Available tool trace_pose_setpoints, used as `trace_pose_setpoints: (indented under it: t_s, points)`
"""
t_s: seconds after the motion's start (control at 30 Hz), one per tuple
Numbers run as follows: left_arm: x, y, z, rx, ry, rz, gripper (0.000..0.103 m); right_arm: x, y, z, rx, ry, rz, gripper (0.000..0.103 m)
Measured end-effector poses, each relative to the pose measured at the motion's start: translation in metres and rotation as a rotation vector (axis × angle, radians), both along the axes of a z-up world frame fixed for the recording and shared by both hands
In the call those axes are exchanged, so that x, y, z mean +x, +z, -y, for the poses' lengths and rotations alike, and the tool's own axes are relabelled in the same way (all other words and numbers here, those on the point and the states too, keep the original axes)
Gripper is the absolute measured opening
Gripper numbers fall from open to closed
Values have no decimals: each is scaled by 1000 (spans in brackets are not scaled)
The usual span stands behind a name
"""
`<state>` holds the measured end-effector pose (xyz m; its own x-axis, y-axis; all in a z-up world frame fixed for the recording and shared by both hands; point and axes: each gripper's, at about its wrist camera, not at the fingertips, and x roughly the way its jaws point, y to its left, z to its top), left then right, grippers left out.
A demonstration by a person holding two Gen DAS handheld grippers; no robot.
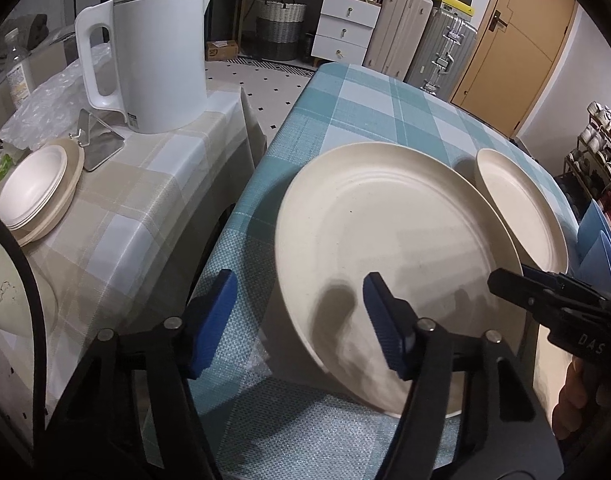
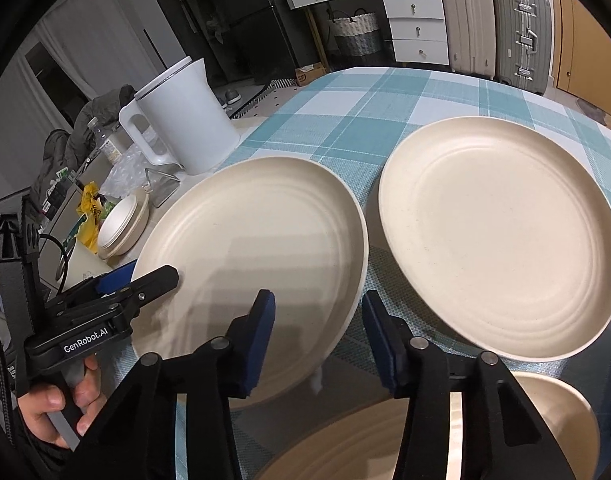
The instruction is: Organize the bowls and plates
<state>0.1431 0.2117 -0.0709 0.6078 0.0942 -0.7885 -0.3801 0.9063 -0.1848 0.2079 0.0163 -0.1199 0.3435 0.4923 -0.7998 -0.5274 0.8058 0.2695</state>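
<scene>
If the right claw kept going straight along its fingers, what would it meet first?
Likely the right edge of the near cream round plate, which sits between the open right claw fingers; the far cream plate lies just right of that line. Depth is uncertain.
</scene>
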Motion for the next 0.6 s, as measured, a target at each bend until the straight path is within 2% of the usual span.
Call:
trace_pose_setpoints:
  t_s: [0.37, 0.43, 0.6]
  points:
    - [-1, -1, 2, 14, -2, 3, 23, 1, -3, 4, -37, -28, 21, 21]
    - [-1, -1, 3, 5, -3, 5, 21, 1, -3, 5, -40, -32, 25, 18]
    - [-1, -1, 6, 19, -3, 5, 21, -3, -2, 3, -57, -34, 40, 18]
